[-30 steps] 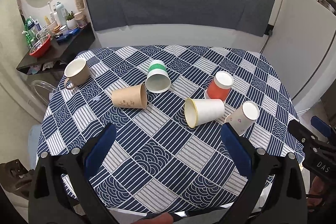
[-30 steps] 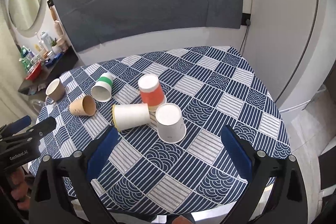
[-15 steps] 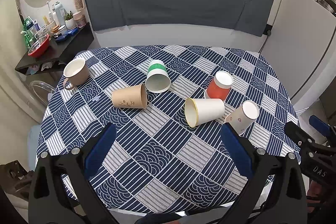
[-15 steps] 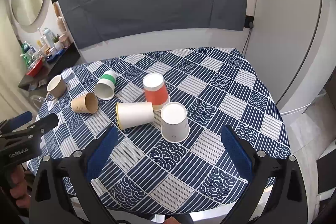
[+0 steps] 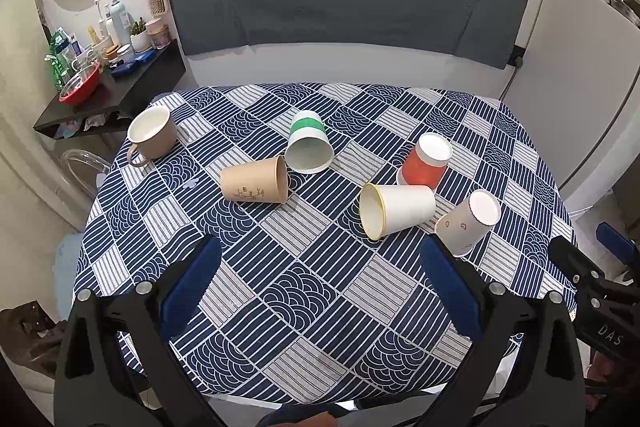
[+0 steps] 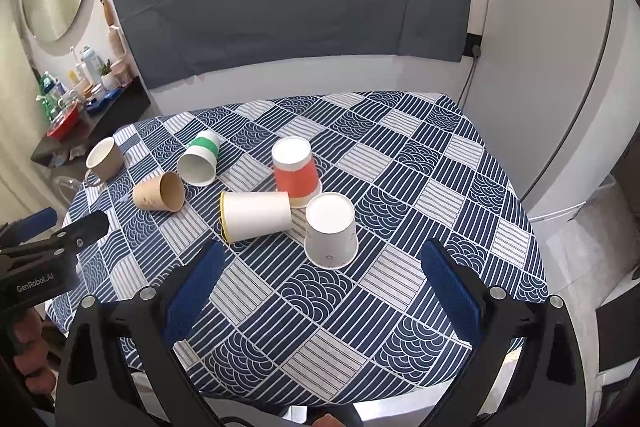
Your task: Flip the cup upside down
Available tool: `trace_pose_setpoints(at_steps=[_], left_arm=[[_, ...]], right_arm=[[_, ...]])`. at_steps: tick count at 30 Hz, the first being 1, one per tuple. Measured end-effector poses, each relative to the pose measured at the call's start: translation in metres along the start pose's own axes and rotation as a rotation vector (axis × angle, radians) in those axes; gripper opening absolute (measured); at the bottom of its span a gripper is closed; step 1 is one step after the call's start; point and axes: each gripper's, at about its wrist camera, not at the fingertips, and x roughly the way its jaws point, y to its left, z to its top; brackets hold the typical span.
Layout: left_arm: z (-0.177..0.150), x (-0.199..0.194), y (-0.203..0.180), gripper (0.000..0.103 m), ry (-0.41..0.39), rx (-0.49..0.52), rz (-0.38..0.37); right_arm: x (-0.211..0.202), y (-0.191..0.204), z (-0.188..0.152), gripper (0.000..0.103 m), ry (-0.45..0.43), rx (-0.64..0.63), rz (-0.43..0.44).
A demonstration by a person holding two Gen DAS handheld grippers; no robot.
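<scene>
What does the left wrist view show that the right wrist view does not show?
Only the left view: small hearts printed on the white cup standing upside down, and the right gripper at its edge. Only the right view: the left gripper at its edge, and the fridge's full front. Both: the checked table, the mug, three cups lying on their sides, and the orange cup upside down.

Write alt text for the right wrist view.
Six cups sit on a blue patterned tablecloth: an orange cup and a white cup upside down, three paper cups on their sides, a tan mug upright. The right tool hangs open above.
</scene>
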Motion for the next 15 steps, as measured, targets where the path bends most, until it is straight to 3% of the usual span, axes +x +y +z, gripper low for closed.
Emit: trace_pose_setpoints(at_steps=[15], left_arm=[[-0.0011,0.0032,0.0024,0.097,0.011,-0.004,0.006]], right_arm=[[0.0033,0.0052,0.0007,0.095,0.011,-0.028,-0.010]])
